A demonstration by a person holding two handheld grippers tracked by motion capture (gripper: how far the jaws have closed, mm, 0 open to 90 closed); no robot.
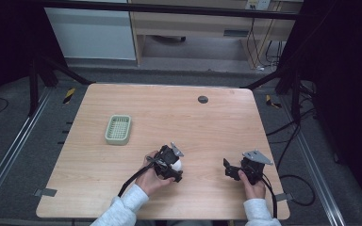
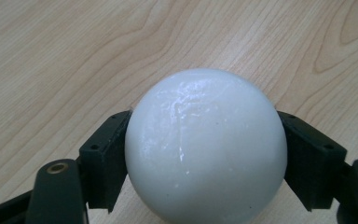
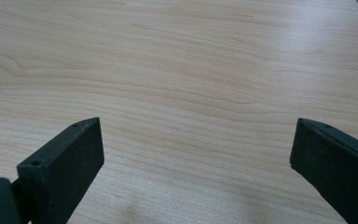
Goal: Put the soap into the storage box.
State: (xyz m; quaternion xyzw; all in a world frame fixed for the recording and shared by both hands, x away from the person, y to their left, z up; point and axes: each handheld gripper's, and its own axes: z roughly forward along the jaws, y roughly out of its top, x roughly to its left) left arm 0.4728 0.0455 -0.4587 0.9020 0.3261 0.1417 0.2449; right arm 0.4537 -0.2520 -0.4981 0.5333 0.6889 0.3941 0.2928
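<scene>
We have the white ball (image 2: 205, 144) clamped in the left tool (image 1: 172, 165), its two black jaws pressed against opposite sides of the ball at about its widest line, as the left gripper view shows. In the high view the ball (image 1: 176, 165) sits at the near middle of the counter (image 1: 207, 127), inside that tool; whether it rests on the wood or hangs just above it, we cannot tell. The right tool (image 1: 233, 170) is released, jaws spread wide over bare wood in the right gripper view, well apart from the ball.

We judge the ball to be smooth and glossy, since its skin throws small highlights, so it is likely slippery against flat pads. It looks rigid, as nothing dents where the jaws meet it, though we cannot tell whether it is hollow or solid, nor its weight. Being round, it gives each flat pad little more than a small patch of contact. The right place to hold is where we hold it now, across the equator; a grip higher or lower would tend to squirt it out. We would keep the squeeze firm and steady and avoid tilting sharply.

A green basket (image 1: 118, 129) lies farther off to the left, a likely place for it.
</scene>
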